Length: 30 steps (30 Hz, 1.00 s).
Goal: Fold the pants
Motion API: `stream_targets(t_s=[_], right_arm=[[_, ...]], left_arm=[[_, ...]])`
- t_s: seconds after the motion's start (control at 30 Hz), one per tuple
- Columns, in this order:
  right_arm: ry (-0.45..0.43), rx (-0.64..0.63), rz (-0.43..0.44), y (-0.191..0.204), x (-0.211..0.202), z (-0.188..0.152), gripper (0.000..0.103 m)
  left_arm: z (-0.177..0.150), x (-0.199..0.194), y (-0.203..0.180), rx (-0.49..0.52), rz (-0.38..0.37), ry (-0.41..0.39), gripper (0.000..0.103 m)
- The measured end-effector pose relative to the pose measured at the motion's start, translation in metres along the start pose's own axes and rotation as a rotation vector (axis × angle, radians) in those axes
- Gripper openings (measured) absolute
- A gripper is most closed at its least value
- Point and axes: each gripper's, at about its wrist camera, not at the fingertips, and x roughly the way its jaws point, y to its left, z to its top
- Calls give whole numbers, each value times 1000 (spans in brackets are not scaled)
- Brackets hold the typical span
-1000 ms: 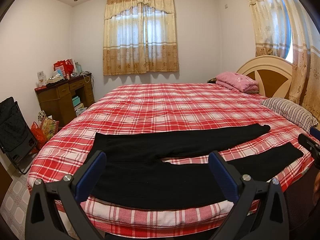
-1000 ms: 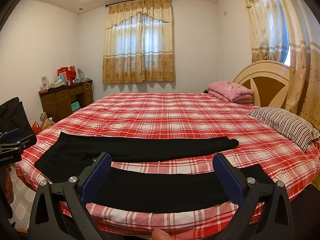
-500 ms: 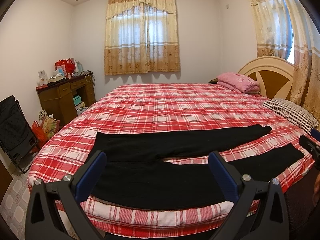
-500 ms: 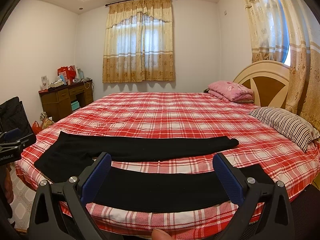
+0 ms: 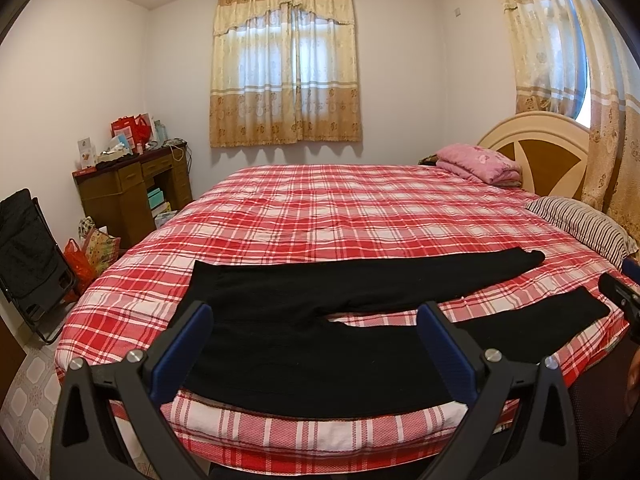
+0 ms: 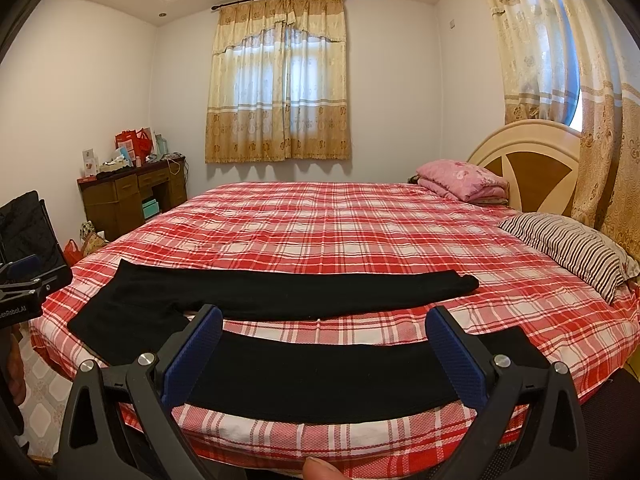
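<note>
Black pants (image 5: 280,344): one pair, laid flat and unfolded along the near edge of the bed (image 5: 360,208). The waist lies toward the bed's foot-end corner and the two legs run toward the headboard (image 5: 536,152) end. The legs are spread apart, with a wedge of plaid cover showing between them. The near leg (image 6: 320,372) lies just beside the bed's near edge; the far leg (image 6: 320,288) lies further in, and its cuff reaches less far toward the headboard.

Left hand-held gripper (image 5: 314,344): jaws wide apart, holding nothing, held above the near edge of the bed over the waist and thigh part of the pants. It does not touch the cloth.

Right hand-held gripper (image 6: 324,348): jaws wide apart, holding nothing, held above the near edge over the near leg. It does not touch the cloth. A fingertip (image 6: 320,470) shows at the bottom of the right wrist view.

Bed: red and white plaid cover. A striped pillow (image 6: 568,248) lies at the near headboard corner and a folded pink blanket (image 6: 460,180) at the headboard end further in.

Room: wooden desk (image 5: 132,188) with assorted items on it beside the foot of the bed; curtained window (image 5: 286,68) on the far wall.
</note>
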Motion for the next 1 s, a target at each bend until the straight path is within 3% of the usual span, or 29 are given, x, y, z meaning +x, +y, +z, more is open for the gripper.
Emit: stream_targets(t_s=[1.0], right_arm=[[38,-12,-2,5,13,-7,102]], left_arm=[[-7,13,2,-5,18,35,103]])
